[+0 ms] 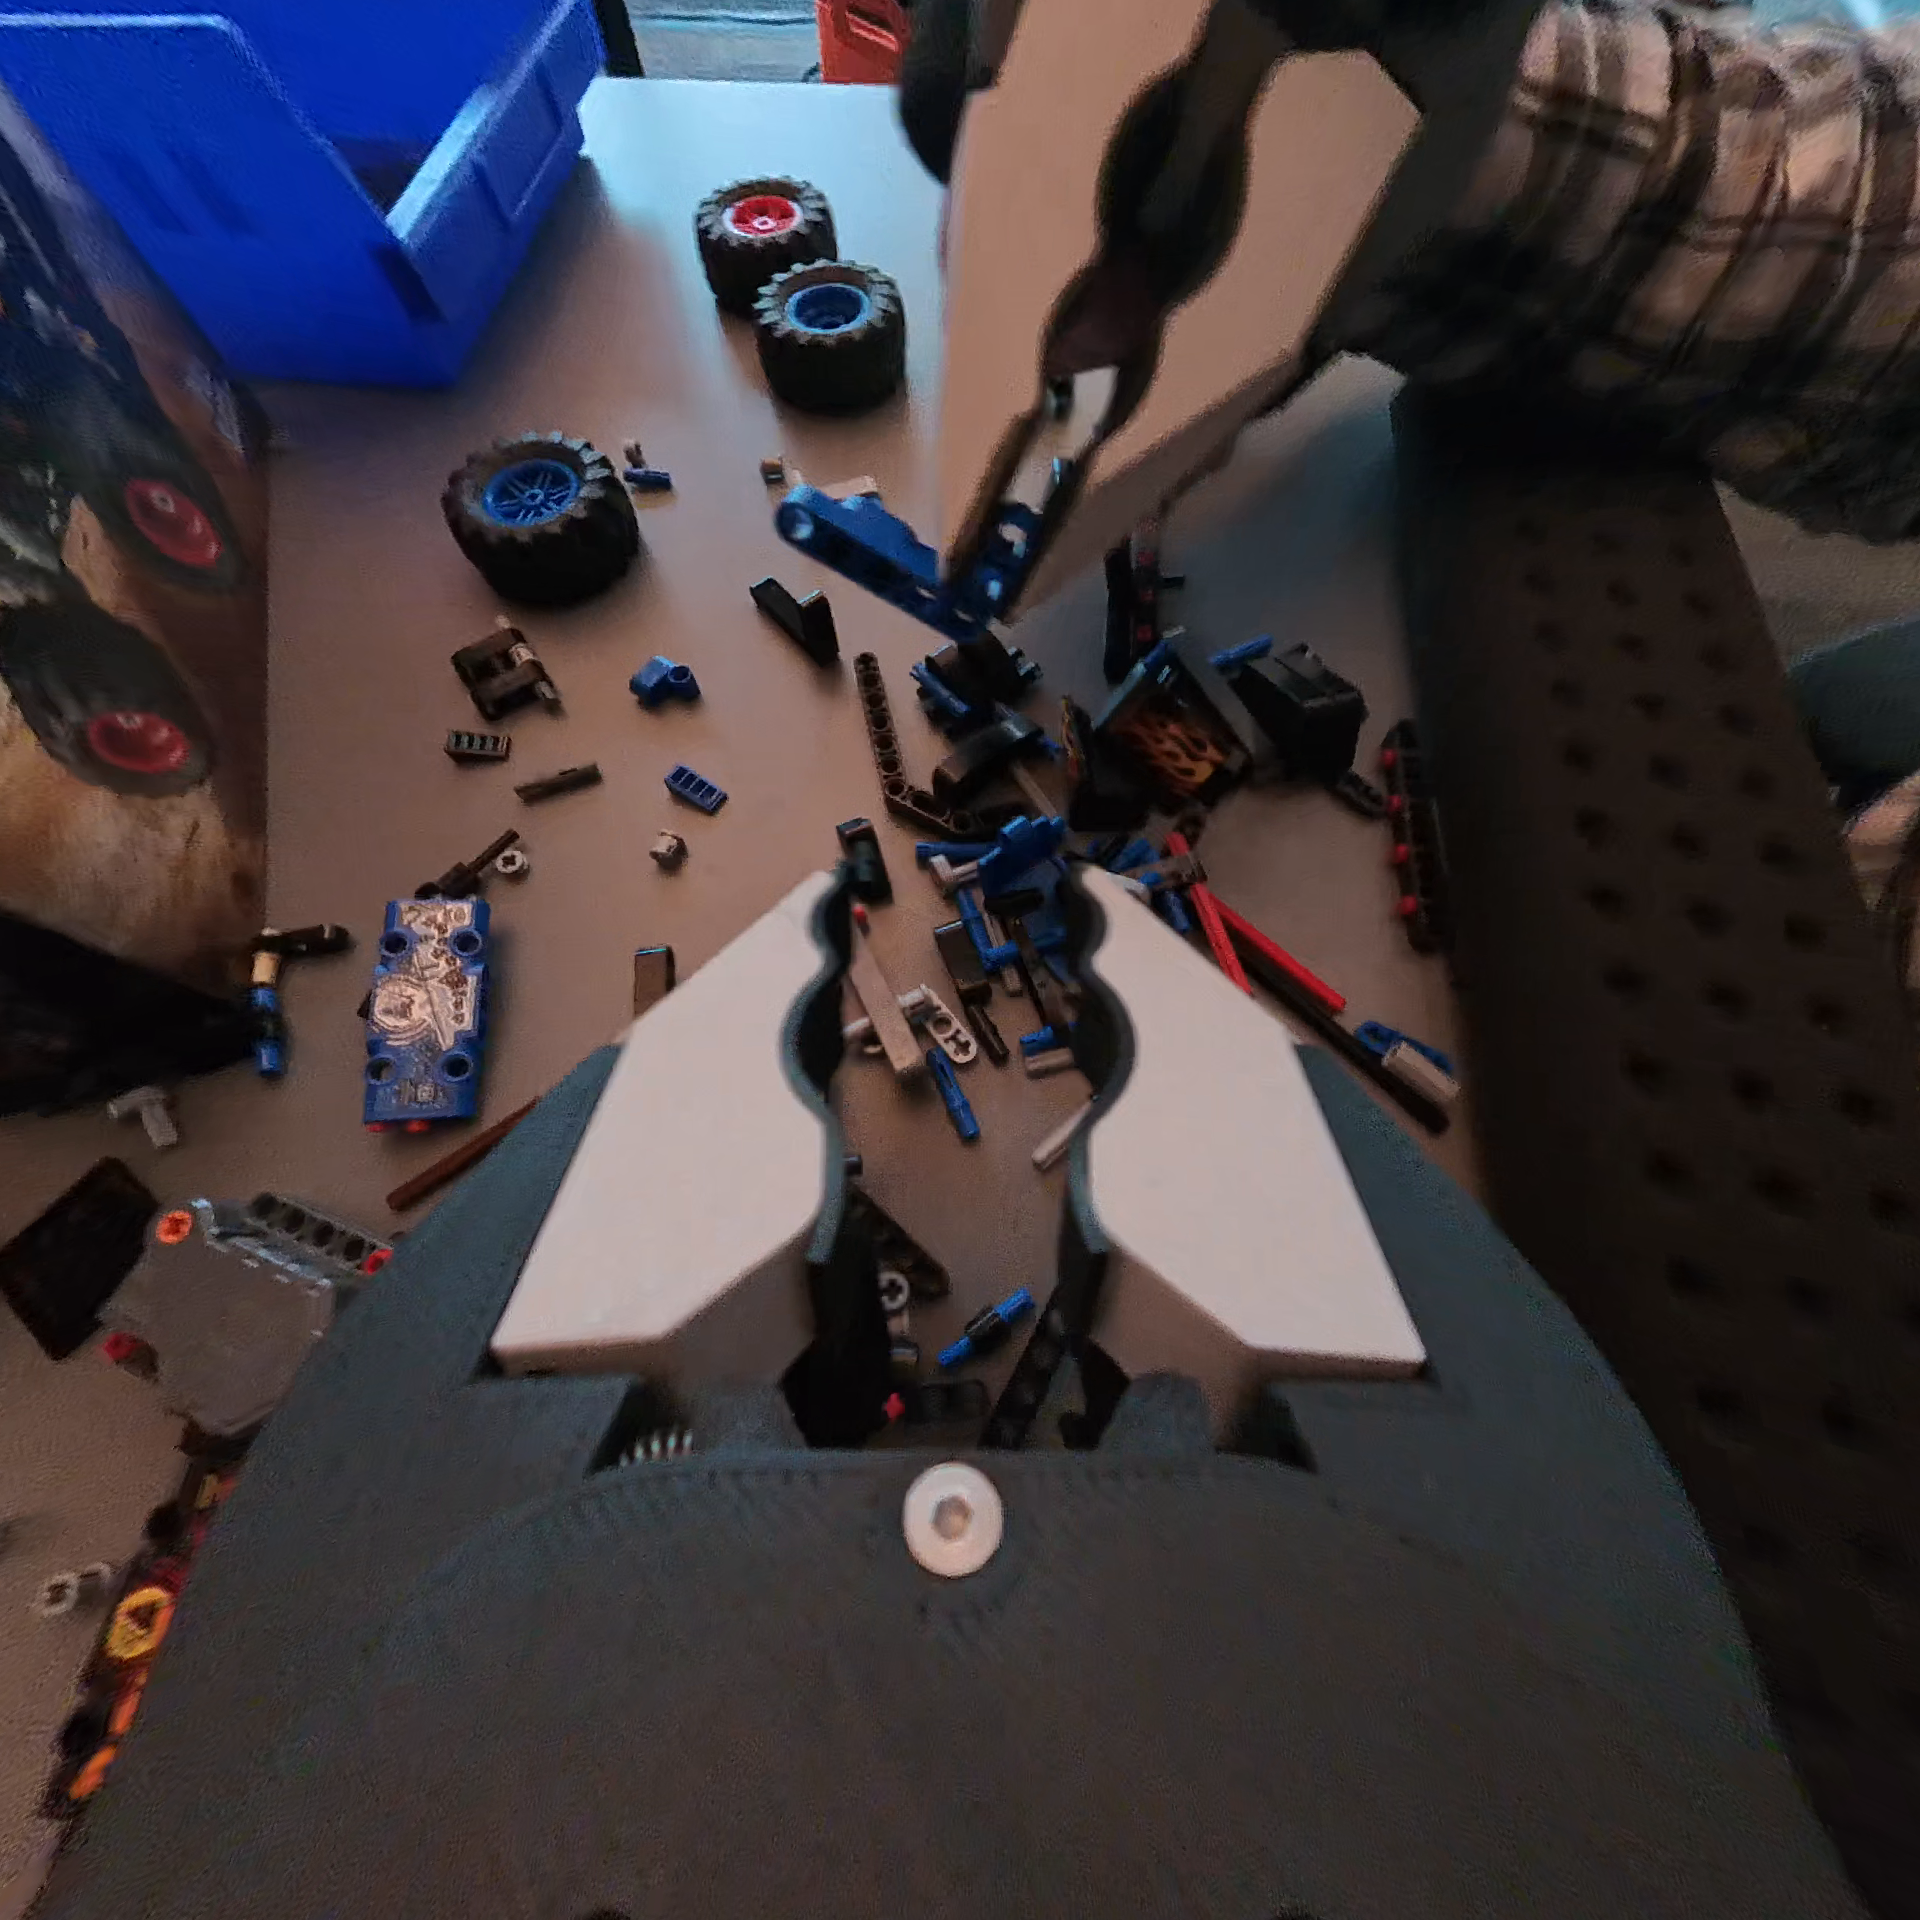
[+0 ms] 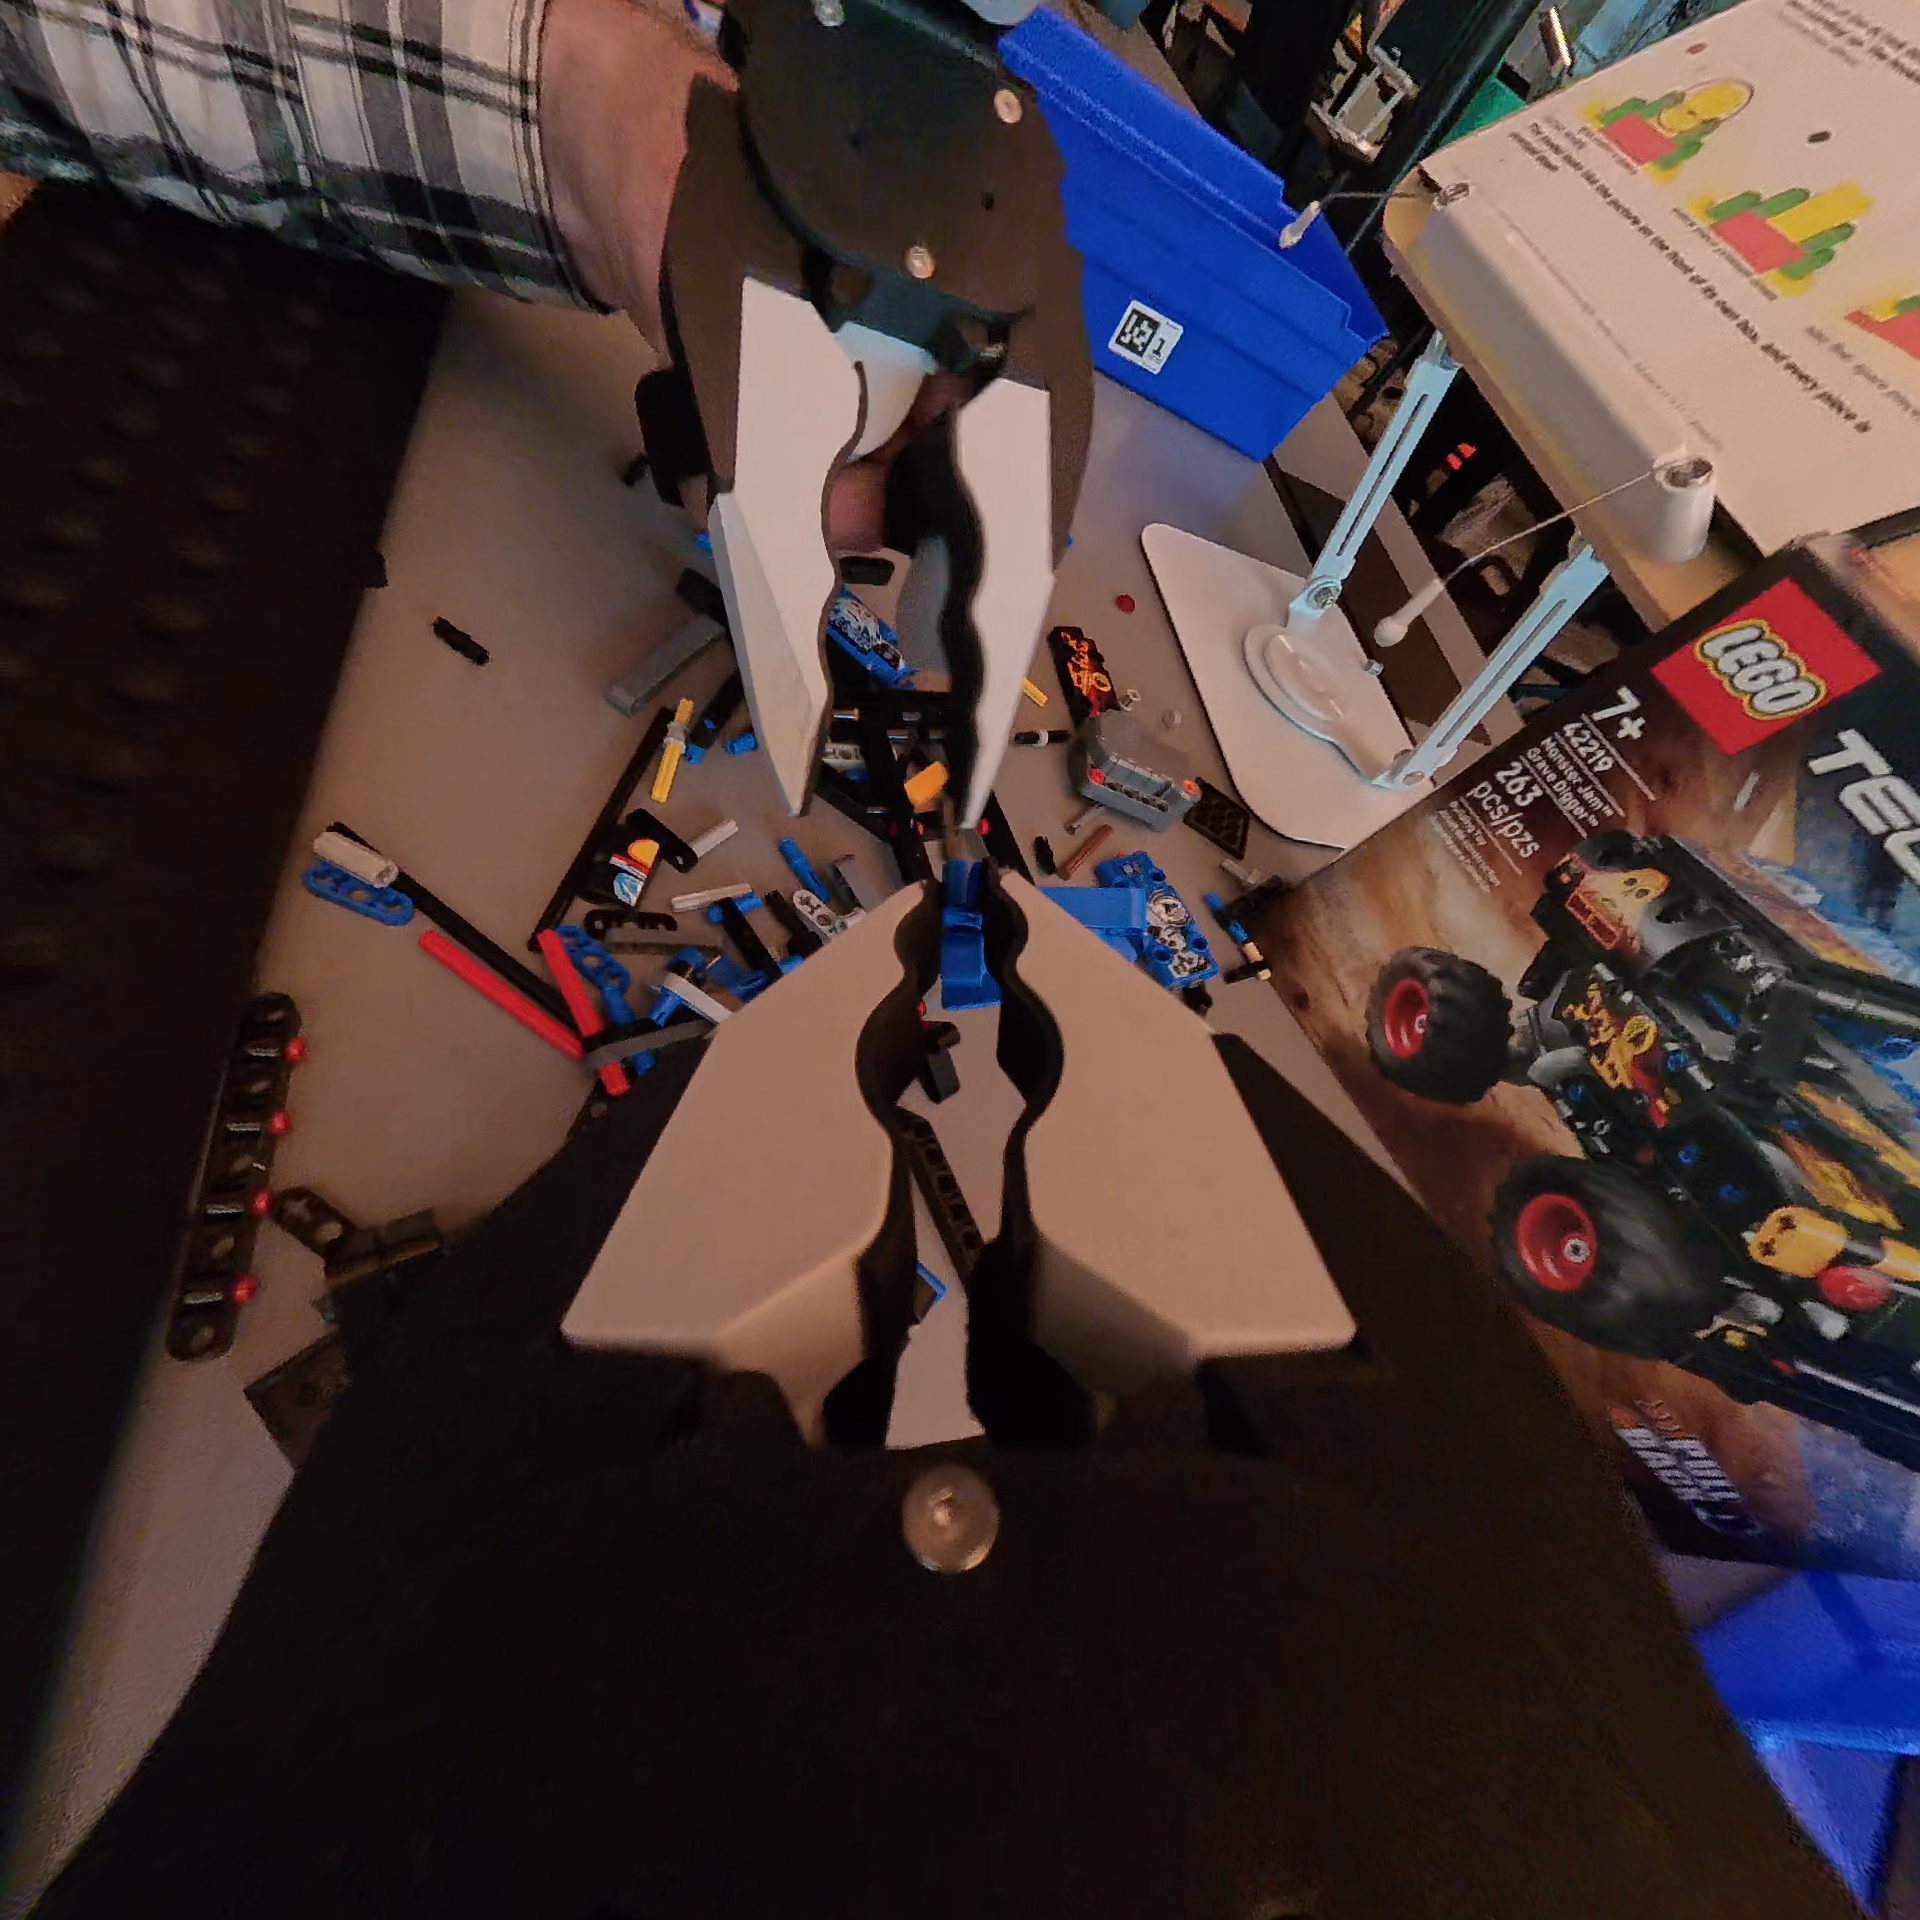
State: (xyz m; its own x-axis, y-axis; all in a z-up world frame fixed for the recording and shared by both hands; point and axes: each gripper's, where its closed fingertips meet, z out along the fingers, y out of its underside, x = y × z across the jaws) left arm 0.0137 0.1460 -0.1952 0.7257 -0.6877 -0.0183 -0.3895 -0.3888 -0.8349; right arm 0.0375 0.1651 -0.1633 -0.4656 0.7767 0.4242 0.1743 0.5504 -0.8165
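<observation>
While the right hand-held gripper (image 2: 961, 904) pinches a blue piece (image 2: 966, 951), the left hand-held gripper (image 1: 961, 894) gapes; blue bin (image 1: 312, 187) behind.

The left gripper (image 1: 961, 894) hangs with its jaws apart over a heap of small blue, black and red toy pieces (image 1: 1023, 914) on the grey table (image 1: 727, 135). Farther off, the right gripper (image 1: 987, 597) pinches a blue beam (image 1: 862, 545). Three wheels (image 1: 540, 514) stand near a blue bin (image 1: 312, 177).

The loose bricks (image 1: 665, 681) and the blue bin (image 1: 312, 197) look like smooth, slightly glossy plastic; the tyres (image 1: 540, 520) are matt, knobbly rubber. The table (image 1: 665, 343) is matt and smooth, the box (image 2: 1621, 1039) printed cardboard, and the plaid sleeve (image 1: 1704, 197) soft woven cloth.
</observation>
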